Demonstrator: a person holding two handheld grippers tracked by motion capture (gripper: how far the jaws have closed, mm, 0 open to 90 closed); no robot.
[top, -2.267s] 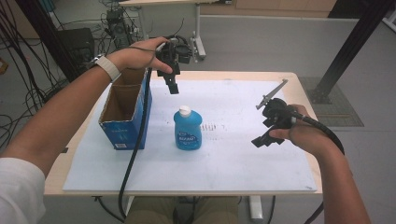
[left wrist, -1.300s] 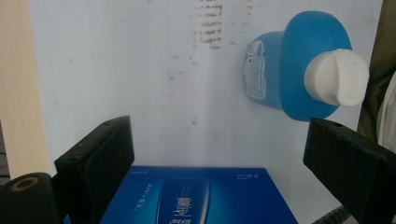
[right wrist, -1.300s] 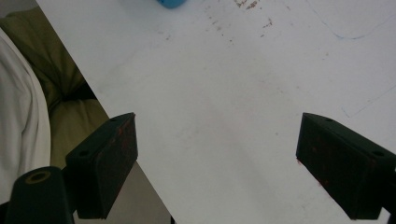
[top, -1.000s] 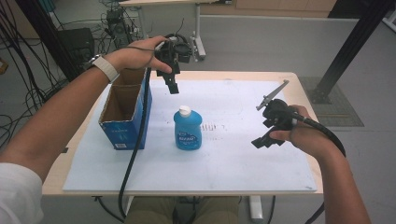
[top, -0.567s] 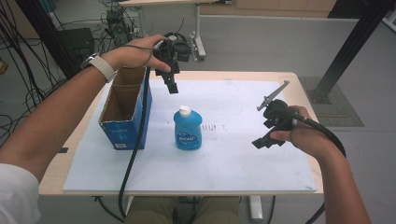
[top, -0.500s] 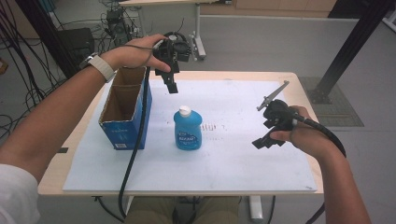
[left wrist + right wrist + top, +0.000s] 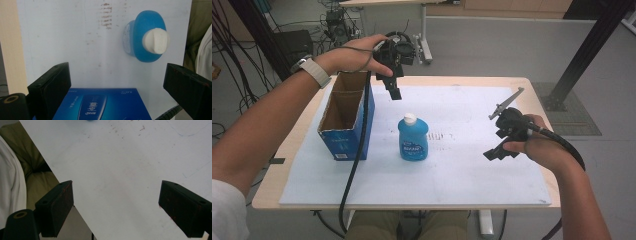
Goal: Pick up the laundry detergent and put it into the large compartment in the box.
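A blue bottle (image 7: 413, 138) with a white cap stands upright near the middle of the white mat (image 7: 452, 175); from above it appears as bottle (image 7: 147, 37). Left of it stands an open-topped blue cardboard box (image 7: 346, 120), its printed side box (image 7: 100, 105) at the bottom of the left gripper view. My left gripper (image 7: 393, 90) hangs open in the air behind the bottle and beside the box's far end, holding nothing; its wide gap shows at gripper (image 7: 117, 87). My right gripper (image 7: 499, 150) is open low over the mat at the right, empty, seen close as gripper (image 7: 117, 207).
The wooden table edge (image 7: 277, 200) frames the mat. The left gripper's cable (image 7: 354, 165) drapes down past the box's front. Faint brown marks (image 7: 439, 137) stain the mat right of the bottle. Cables and equipment (image 7: 337, 20) sit on the floor behind the table.
The left hand and its gripper have shifted very slightly; the bottle, box and right gripper stay where they were.
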